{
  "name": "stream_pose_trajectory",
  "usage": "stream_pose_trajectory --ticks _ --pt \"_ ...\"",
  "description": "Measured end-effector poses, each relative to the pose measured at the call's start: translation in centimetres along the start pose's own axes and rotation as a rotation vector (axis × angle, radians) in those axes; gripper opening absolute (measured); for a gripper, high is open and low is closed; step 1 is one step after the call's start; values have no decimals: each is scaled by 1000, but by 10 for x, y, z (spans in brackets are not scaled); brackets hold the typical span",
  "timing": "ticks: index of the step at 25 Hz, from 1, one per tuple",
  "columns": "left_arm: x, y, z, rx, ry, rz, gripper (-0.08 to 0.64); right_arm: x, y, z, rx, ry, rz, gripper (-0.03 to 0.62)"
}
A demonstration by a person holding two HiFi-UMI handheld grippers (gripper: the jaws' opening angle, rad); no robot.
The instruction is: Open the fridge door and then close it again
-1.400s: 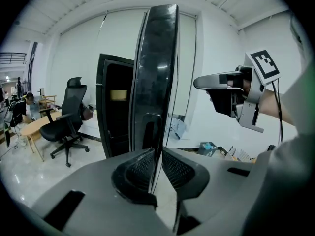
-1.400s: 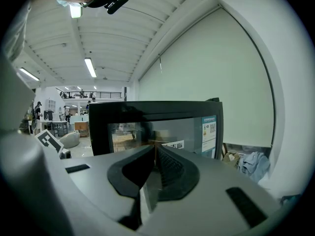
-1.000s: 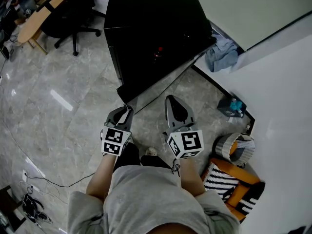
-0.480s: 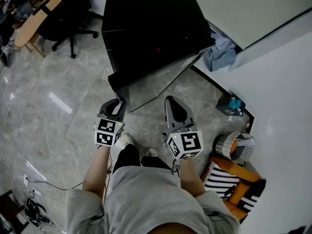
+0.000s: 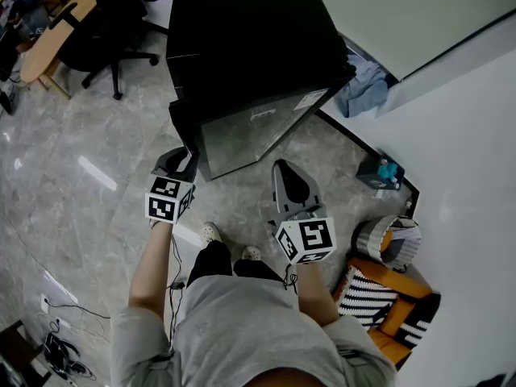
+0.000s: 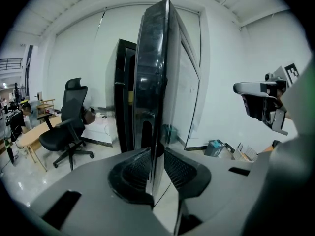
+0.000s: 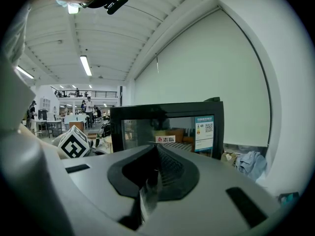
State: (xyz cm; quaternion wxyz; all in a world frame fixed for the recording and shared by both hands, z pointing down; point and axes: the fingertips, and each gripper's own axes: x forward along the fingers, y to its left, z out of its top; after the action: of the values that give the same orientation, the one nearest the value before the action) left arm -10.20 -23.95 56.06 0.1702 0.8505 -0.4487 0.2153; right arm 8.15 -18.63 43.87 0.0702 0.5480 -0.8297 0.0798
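The black fridge [image 5: 242, 39] stands ahead of me, and its glass door [image 5: 250, 131] is swung well out toward me. My left gripper [image 5: 181, 164] is at the door's free left edge. In the left gripper view that edge [image 6: 150, 82] runs upright between the pads, which touch it on both sides while the jaws are opening. My right gripper [image 5: 286, 172] hangs in front of the door, apart from it, with its pads together and nothing in them. The right gripper view faces the door's glass [image 7: 162, 127] and its label.
An office chair [image 5: 105, 31] and a wooden desk [image 5: 48, 35] stand at the far left. A blue cloth [image 5: 367, 83], a teal box [image 5: 385, 176], a round basket [image 5: 387, 244] and an orange striped bag [image 5: 387, 301] lie along the white wall on the right. Cables [image 5: 56, 345] lie on the floor.
The door has swung further open toward me. My left gripper has moved left and away with its edge. The right gripper has stayed where it was.
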Motion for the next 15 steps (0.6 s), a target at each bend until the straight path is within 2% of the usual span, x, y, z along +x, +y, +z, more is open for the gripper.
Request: stream_pose_trajectory --ticks 15 --pt "31 46 22 15 16 -4 89 4 -2 -2 4 9 -38 26"
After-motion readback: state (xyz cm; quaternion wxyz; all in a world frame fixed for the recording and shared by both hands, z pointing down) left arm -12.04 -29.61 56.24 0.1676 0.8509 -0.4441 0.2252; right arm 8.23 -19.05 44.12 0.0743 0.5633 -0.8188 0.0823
